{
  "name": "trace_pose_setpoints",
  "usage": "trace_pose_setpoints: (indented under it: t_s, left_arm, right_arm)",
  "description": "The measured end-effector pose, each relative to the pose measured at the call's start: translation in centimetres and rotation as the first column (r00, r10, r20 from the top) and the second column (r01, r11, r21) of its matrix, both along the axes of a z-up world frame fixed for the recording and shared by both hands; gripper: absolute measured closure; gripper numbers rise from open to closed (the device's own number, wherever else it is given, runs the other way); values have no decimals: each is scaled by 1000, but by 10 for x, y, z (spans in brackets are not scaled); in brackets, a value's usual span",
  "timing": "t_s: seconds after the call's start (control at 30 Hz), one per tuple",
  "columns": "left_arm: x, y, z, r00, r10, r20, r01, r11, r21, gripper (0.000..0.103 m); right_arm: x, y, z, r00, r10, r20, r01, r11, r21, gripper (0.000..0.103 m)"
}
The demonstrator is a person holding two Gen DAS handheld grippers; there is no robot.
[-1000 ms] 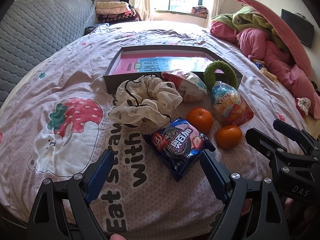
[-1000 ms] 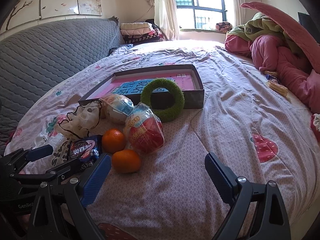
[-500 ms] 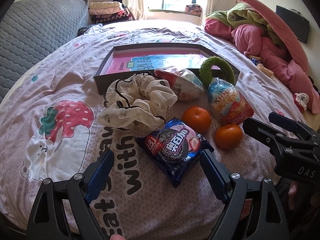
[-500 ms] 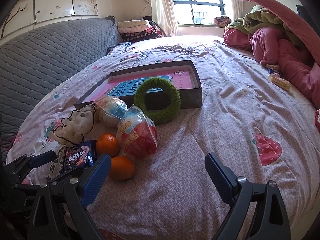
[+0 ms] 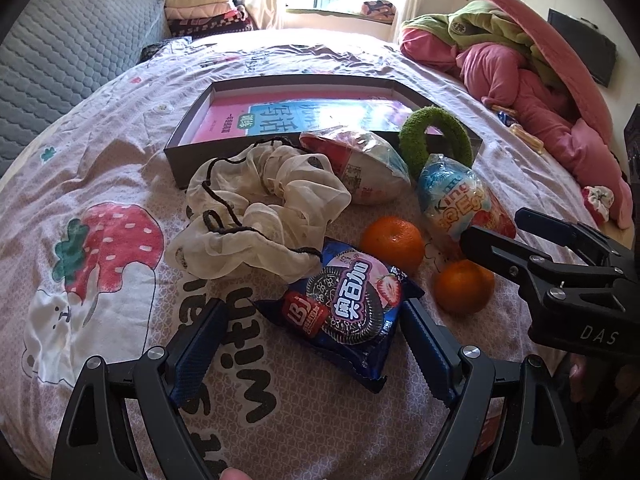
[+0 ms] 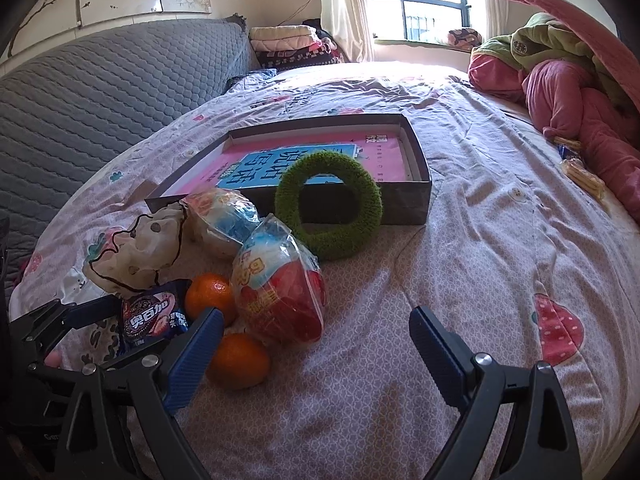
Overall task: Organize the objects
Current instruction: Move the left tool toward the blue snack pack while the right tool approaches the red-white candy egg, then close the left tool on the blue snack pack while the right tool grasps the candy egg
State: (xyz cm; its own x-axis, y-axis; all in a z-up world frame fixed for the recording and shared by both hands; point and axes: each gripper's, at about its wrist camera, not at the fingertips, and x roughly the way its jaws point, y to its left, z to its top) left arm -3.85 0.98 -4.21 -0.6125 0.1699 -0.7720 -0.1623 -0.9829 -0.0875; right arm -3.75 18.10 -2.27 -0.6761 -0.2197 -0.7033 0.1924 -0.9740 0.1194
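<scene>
A blue cookie packet [image 5: 344,304] lies on the bed between the fingers of my open left gripper [image 5: 316,320]; it also shows in the right wrist view [image 6: 154,318]. Behind it lie a cream scrunchie [image 5: 260,216], two oranges [image 5: 392,240] [image 5: 464,286], two wrapped toy eggs [image 5: 356,172] [image 5: 456,200] and a green fuzzy ring [image 5: 434,140] leaning on a shallow dark box [image 5: 192,132] with a pink and blue book inside. My right gripper [image 6: 316,344] is open and empty, with an orange [image 6: 238,360] by its left finger and an egg [image 6: 280,288] just ahead.
A pile of pink and green bedding [image 6: 568,76] lies at the right. A grey quilted headboard [image 6: 100,92] runs along the left. Folded blankets [image 6: 288,40] sit at the far end under the window. Bare sheet [image 6: 480,240] extends to the right of the box.
My left gripper has moved forward so the cookie packet now lies between its fingers. My right gripper has shifted forward and left toward the oranges and egg. Both stayed open.
</scene>
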Motion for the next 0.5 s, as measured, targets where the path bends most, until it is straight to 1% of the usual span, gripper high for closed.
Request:
trace_pose_setpoints:
  t_s: [0.07,0.37,0.47,0.5]
  left_arm:
    - [-3,1,-1,1000,-2,5,2,1000,-2,15]
    - [-17,0,-5,1000,-6,22,6,1000,10,15]
    - [-20,0,-6,1000,-4,21,4,1000,12,15]
    - [-20,1,-6,1000,-4,19,4,1000,8,15]
  right_arm:
    - [-5,-2,-1,1000,12,3,-12,1000,10,11]
    - [-21,-14,-6,997,69,24,-70,996,49,25]
    - [-23,-22,-7,995,93,24,-95,994,63,33]
    - [-24,-23,-7,995,101,26,-103,993,55,38]
